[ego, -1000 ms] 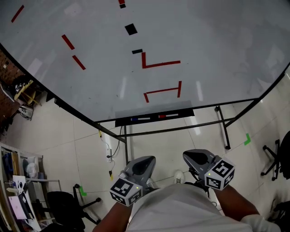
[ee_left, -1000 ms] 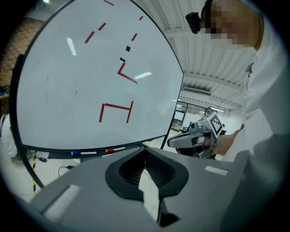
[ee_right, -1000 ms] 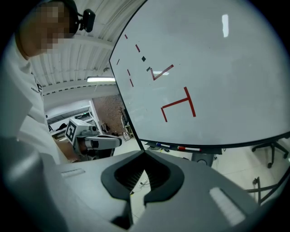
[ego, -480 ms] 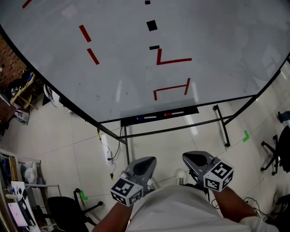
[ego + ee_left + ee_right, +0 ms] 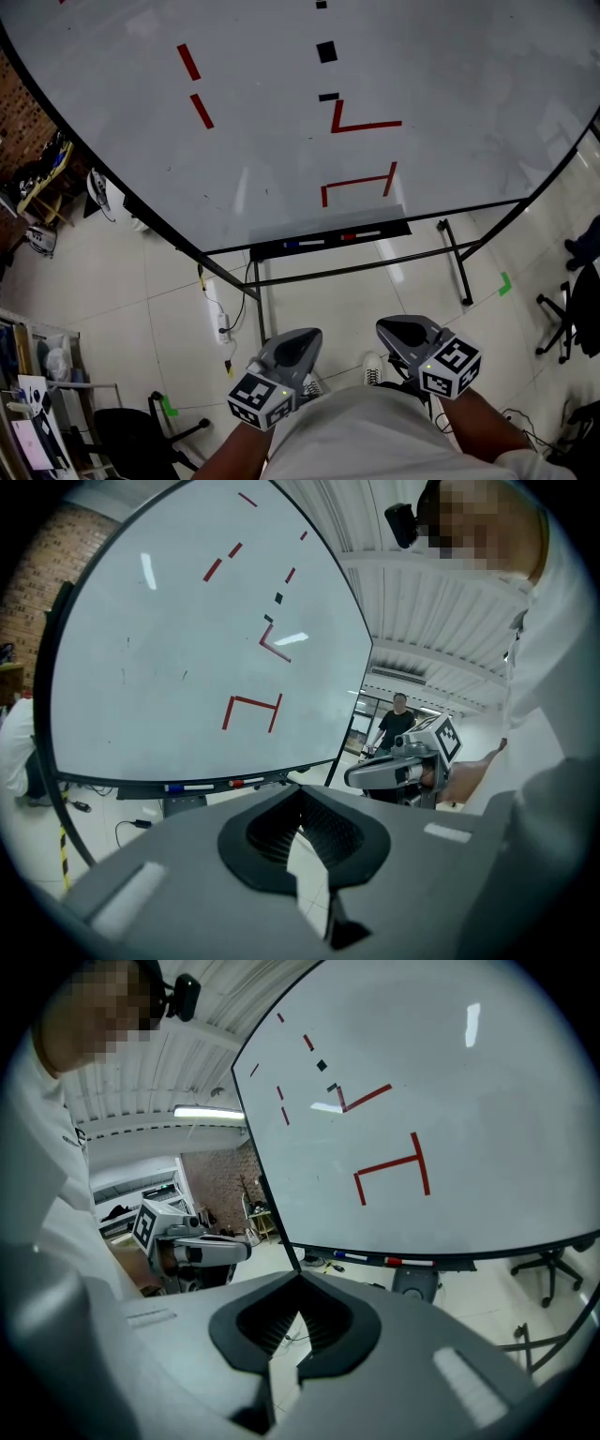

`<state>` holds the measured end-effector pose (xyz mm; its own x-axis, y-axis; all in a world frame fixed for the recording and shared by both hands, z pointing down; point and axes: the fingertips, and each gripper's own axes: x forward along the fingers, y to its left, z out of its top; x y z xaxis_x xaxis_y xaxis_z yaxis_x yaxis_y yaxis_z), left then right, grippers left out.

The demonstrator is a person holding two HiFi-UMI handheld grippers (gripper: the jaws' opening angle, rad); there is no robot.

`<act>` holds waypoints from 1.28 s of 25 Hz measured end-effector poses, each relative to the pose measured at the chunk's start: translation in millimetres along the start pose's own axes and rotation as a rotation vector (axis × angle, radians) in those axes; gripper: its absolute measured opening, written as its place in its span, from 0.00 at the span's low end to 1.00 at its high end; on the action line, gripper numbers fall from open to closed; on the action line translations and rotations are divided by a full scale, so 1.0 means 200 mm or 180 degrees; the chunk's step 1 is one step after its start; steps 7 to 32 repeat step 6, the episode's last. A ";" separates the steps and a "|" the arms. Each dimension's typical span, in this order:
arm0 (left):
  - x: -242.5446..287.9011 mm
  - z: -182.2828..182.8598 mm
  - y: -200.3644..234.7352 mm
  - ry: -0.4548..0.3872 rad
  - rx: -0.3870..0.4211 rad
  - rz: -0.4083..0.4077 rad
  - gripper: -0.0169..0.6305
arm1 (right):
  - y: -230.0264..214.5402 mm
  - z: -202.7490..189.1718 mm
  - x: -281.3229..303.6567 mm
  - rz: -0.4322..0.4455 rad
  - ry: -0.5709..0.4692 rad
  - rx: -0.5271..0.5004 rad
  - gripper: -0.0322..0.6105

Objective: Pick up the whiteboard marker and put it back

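Note:
A big whiteboard (image 5: 281,141) with red lines stands ahead. Its black tray (image 5: 272,250) holds a blue-capped marker (image 5: 303,244) and a red-capped marker (image 5: 360,236), lying end to end. My left gripper (image 5: 300,339) and right gripper (image 5: 401,328) hang close to my body, well short of the tray, both shut and holding nothing. In the left gripper view the jaws (image 5: 300,794) meet, with the markers (image 5: 211,785) far beyond. The right gripper view shows its jaws (image 5: 298,1281) closed, and the markers (image 5: 384,1260) on the tray.
The board's black stand legs (image 5: 459,262) reach over the tiled floor. A power strip (image 5: 223,323) and green tape marks (image 5: 506,284) lie on the floor. Office chairs (image 5: 572,314) stand right and lower left. A person (image 5: 397,722) stands in the distance.
The head view has shifted a little, so the board's marks sit further right in frame. Both grippers stay shut in the same place.

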<state>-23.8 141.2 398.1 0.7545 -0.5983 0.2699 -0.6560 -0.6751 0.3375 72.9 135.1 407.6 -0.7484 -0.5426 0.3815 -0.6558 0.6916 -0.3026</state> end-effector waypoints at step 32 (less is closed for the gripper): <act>-0.02 0.01 -0.02 -0.0020 0.0014 0.0012 0.05 | 0.02 0.01 -0.01 0.0017 0.0014 -0.0044 0.05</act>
